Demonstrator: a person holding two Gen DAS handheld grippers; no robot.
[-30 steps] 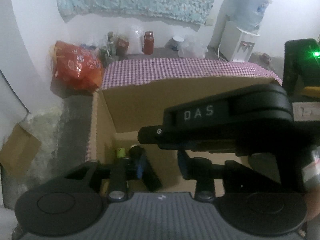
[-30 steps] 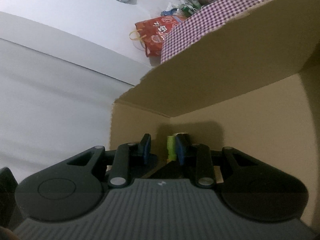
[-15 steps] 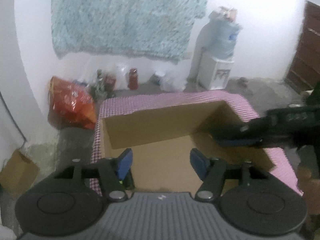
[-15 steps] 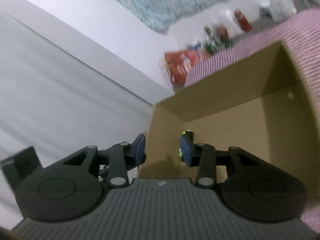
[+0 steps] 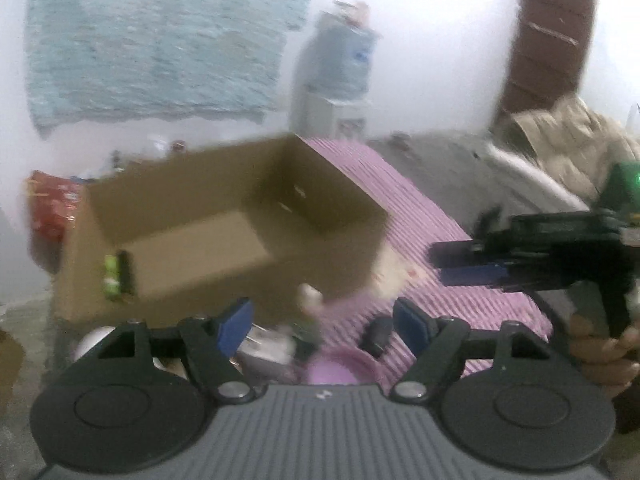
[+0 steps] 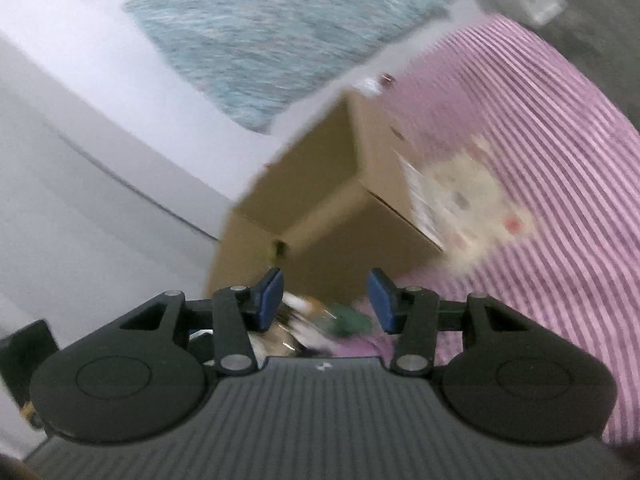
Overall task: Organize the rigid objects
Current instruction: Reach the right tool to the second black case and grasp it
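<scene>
On the far left, a green item (image 5: 112,276) is sitting in the left corner of the open cardboard box (image 5: 224,216), which is resting on my pink striped table (image 5: 432,240). My left tool (image 5: 322,326) is hovering over blurred small objects (image 5: 280,344) in front of the box, its jaws spreading wider with nothing between them. Further right, my right tool (image 5: 464,264) is being gripped by my hand (image 5: 600,352); its jaws are opening too, and they are gripping nothing.
</scene>
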